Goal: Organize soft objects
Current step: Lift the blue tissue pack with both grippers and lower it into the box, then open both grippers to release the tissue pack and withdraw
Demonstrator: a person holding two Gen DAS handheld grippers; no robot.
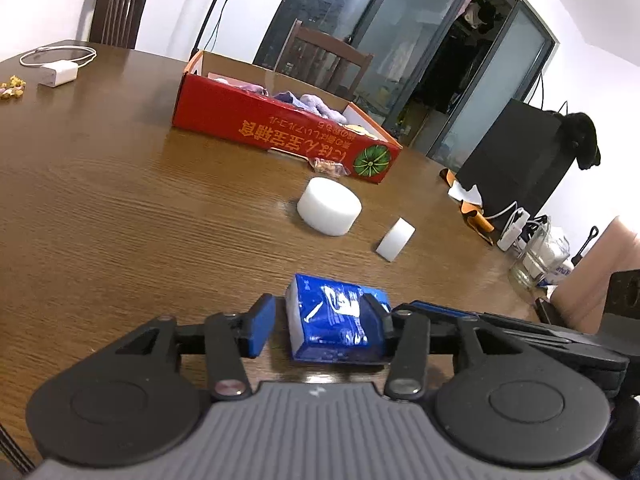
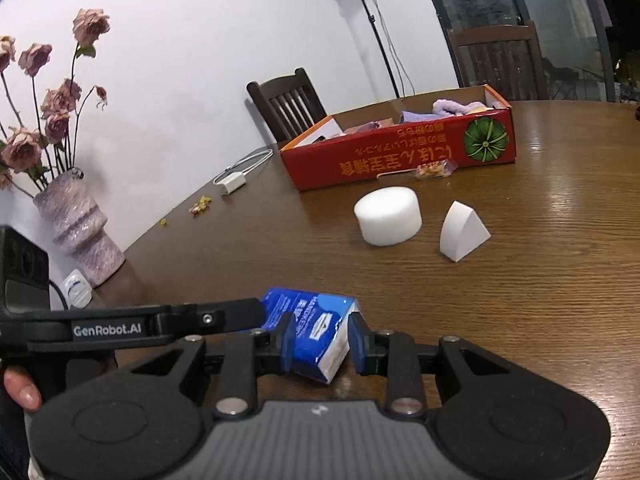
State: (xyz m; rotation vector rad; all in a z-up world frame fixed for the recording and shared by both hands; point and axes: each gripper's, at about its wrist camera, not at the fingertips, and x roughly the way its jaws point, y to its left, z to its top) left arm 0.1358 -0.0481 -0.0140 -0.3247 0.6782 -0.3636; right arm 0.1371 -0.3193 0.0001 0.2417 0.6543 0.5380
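**A:** From the left wrist, where was the tissue pack (image 1: 328, 332)?

**B:** At the near edge of the table (image 1: 120, 200), between the fingers of the left gripper (image 1: 320, 320). That gripper was released. Its left pad stood clear of the pack, and only the right finger touched it.

**A:** What was the risk?

**B:** I judged a slip likely, since a soft, glossy pack held from one side could tip or slide out. The right gripper (image 1: 460, 316) also crowded in from the right, so the two could knock together.

**A:** Was any writing legible?

**B:** The red box (image 1: 280, 120) further off carried yellow characters, upside down, beside a green pumpkin picture. I couldn't read them. The white print on the pack was too blurred.

**A:** And from the right wrist?

**B:** The pack (image 2: 312, 320) sat tilted in the right gripper (image 2: 322, 340). The left pad lay against it and the right pad met only its top corner. I couldn't tell whether it was truly clamped.

**A:** So the same danger?

**B:** Yes, a corner grip might let it twist free before it reached the box (image 2: 400, 160). It could also bump the foam cylinder (image 2: 388, 216) or the wedge (image 2: 462, 234) lying between them.

**A:** Any labels?

**B:** "GenRobot.AI" showed clearly on the left gripper (image 2: 240, 314).
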